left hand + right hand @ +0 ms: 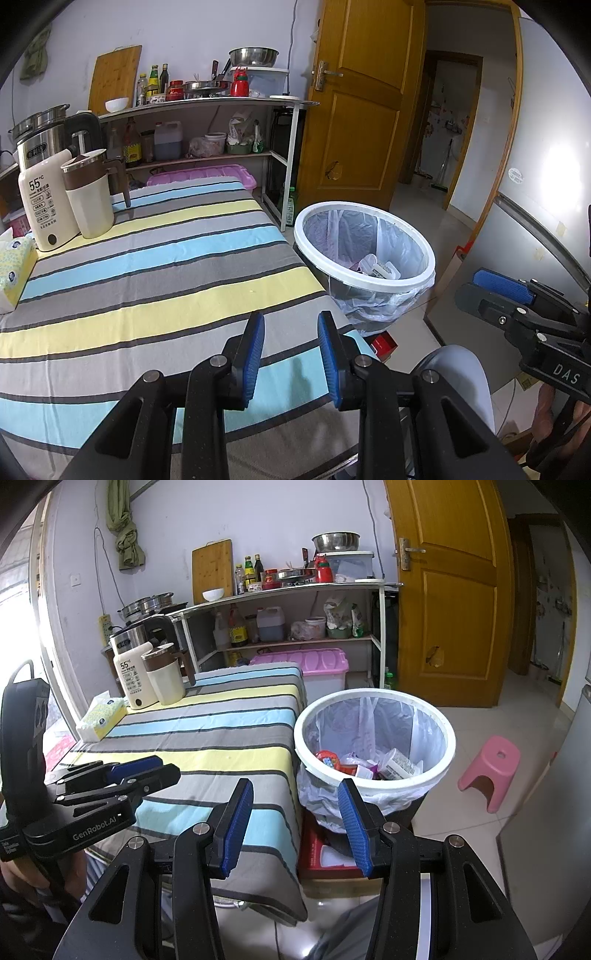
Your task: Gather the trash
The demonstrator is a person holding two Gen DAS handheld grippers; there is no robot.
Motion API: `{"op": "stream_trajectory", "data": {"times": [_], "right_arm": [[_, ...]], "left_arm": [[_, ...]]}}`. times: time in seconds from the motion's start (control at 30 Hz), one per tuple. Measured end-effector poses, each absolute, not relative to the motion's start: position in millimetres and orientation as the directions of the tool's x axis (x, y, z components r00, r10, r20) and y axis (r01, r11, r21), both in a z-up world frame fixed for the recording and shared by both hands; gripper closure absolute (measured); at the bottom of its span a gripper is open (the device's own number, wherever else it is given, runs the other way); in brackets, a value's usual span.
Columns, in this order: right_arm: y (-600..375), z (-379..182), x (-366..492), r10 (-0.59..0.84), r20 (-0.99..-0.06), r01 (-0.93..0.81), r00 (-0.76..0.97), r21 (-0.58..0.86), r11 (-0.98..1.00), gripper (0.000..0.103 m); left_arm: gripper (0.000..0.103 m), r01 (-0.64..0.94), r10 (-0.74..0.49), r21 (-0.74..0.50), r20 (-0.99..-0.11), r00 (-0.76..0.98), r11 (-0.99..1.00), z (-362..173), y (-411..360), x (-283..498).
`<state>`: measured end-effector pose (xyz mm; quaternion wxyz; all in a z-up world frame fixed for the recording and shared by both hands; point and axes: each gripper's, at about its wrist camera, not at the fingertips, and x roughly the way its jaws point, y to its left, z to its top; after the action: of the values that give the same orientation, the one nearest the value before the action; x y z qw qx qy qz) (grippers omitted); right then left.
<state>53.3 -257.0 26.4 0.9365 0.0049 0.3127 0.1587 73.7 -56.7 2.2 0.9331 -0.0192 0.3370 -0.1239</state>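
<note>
A white-rimmed trash bin with a clear liner stands on the floor right of the striped table; it also shows in the left wrist view. Several pieces of trash lie inside it, among them a red wrapper and a white box. My left gripper is open and empty above the table's near right corner. My right gripper is open and empty, just in front of the bin's near rim. Each gripper shows in the other's view: the right and the left.
A white kettle, a brown-lidded jug and a tissue pack sit at the table's far left. A shelf rack and pink storage box stand behind. A pink stool and wooden door are right. A red box lies under the bin.
</note>
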Motion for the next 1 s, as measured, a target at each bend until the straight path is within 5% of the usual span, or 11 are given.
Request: {"op": "stream_trajectory", "data": {"times": [1.0], "right_arm": [[-257.4,27.3,54.8,0.299,-0.585,-0.294,0.754,0.107,0.950,0.054]], "left_arm": [[0.073,0.220,-0.235,-0.102,-0.619,0.750,0.970,4.3,-59.6,69.0]]}}
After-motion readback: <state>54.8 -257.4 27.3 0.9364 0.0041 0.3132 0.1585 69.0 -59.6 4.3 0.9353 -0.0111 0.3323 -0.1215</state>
